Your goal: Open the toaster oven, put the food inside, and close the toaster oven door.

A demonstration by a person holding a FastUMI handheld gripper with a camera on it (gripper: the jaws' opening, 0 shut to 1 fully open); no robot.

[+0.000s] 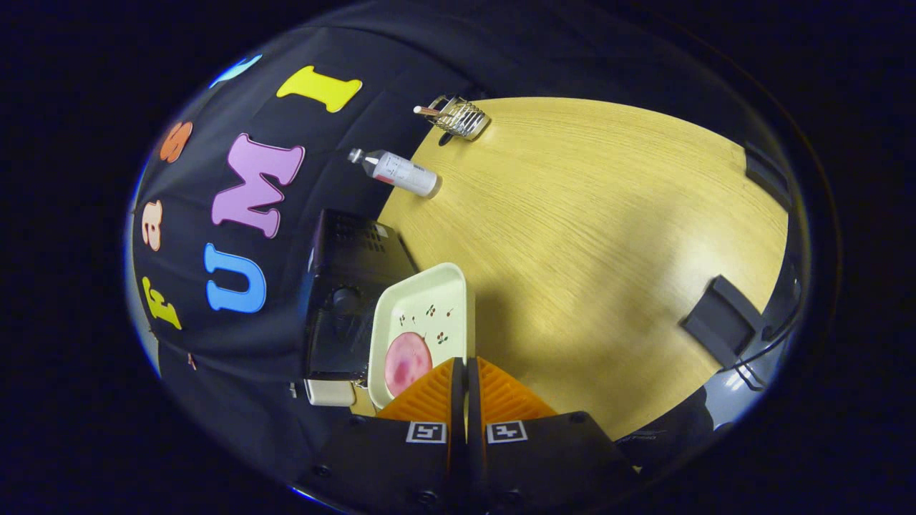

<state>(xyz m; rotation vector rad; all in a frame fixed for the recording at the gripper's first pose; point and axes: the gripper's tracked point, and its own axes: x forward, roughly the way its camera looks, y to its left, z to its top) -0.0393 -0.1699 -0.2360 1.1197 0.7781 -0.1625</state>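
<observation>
Your hand-held gripper [466, 368] sits at the bottom centre of the frame with its two fingers drawn together, only a thin slit between them, and the near edge of the cream tray [436, 300] appears pinched in that slit; the contact itself is hidden by the fingers, so I judge it gripped, not certain. The tray extends up and left from the fingertips, carrying a round pink slice of food [408, 363] at its lower left, just beside the left finger. The black toaster oven [347, 300] lies immediately left of the tray, in the left-centre of the frame, touching or overlapping its edge as seen here; whether its door is open I cannot tell from this angle. Higher up, a white bottle [399, 172] and a wire rack [461, 116] stand on the wooden table [608, 214] near its far edge, well clear of your path. The step in hand looks like carrying the tray to the oven, so keep the squeeze firm and the tray level: the food rests loose and off-centre, and any tilt towards the left would let it slide. Swing the tray's far end round to face the oven mouth before you push, then feed it in straight, slowly, without scraping the opening.
</observation>
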